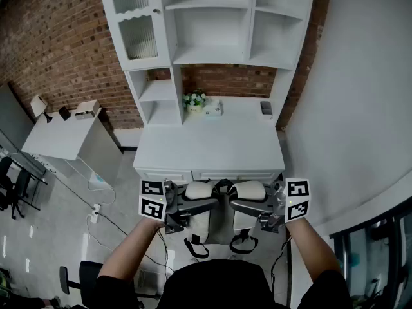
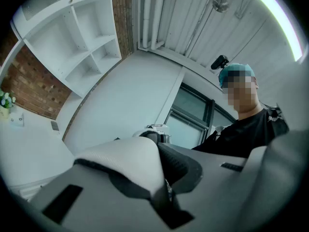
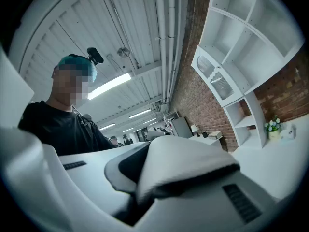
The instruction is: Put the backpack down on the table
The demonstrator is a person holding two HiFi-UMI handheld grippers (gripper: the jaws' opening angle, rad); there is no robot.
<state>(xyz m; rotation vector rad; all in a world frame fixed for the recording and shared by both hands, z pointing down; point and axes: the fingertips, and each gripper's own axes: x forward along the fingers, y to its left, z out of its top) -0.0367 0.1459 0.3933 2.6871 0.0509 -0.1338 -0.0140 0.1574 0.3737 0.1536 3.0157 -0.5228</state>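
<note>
In the head view a white and grey backpack (image 1: 219,227) hangs in front of the white table (image 1: 212,150), below its front edge, with black strap loops dangling under it. My left gripper (image 1: 209,205) is shut on its left white padded shoulder strap (image 1: 199,190). My right gripper (image 1: 237,206) is shut on the right shoulder strap (image 1: 250,189). In the left gripper view the strap (image 2: 130,163) is pinched in the left gripper (image 2: 161,178). The right gripper view likewise has the strap (image 3: 188,163) clamped in the right gripper (image 3: 140,182). Both grippers point inward, towards each other.
A small potted plant (image 1: 194,100), a white box (image 1: 214,109) and a small device (image 1: 266,107) stand at the back of the tabletop under a white shelf unit (image 1: 212,31). A second table (image 1: 64,134) stands left. A white wall (image 1: 360,108) runs along the right. Cables (image 1: 106,219) lie on the floor.
</note>
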